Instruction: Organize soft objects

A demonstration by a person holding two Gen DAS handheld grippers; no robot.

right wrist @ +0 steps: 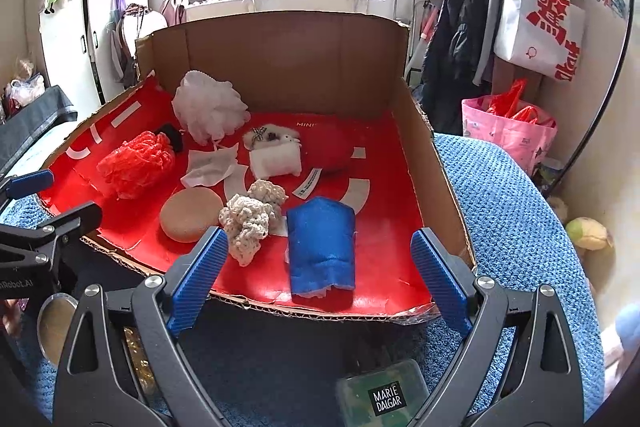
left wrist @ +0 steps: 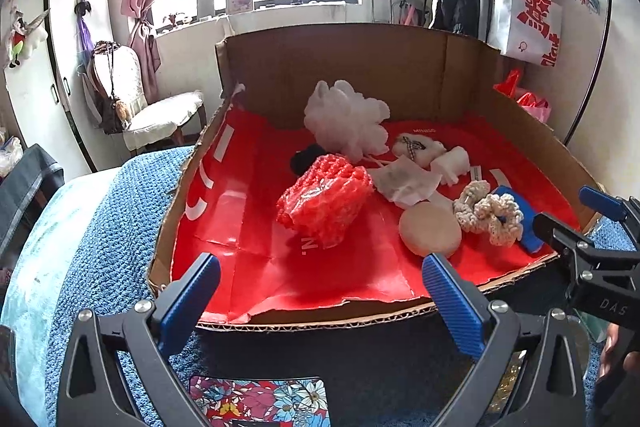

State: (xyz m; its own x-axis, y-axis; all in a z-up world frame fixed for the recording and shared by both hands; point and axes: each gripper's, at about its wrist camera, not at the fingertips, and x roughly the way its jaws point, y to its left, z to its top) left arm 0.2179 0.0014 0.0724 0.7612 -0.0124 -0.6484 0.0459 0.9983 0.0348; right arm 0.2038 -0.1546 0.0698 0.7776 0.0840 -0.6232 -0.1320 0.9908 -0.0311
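Observation:
An open cardboard box [left wrist: 328, 67] lined with red paper holds several soft things: a white mesh puff [left wrist: 346, 119], a red mesh puff [left wrist: 324, 203], a beige round sponge [left wrist: 430, 231], a cream crochet scrunchie [left wrist: 490, 211], a folded blue cloth [right wrist: 322, 247], a white tissue [left wrist: 404, 181] and a small white plush [right wrist: 276, 151]. My left gripper [left wrist: 320, 303] is open and empty at the box's near edge. My right gripper [right wrist: 320, 271] is open and empty, just before the blue cloth.
The box lies on a blue textured cover [right wrist: 512, 227]. A floral item [left wrist: 260, 403] and a green case [right wrist: 380, 395] lie below the grippers. A chair [left wrist: 160, 115] stands left, a clothes rack [right wrist: 520, 7] and a pink bag [right wrist: 504, 131] right.

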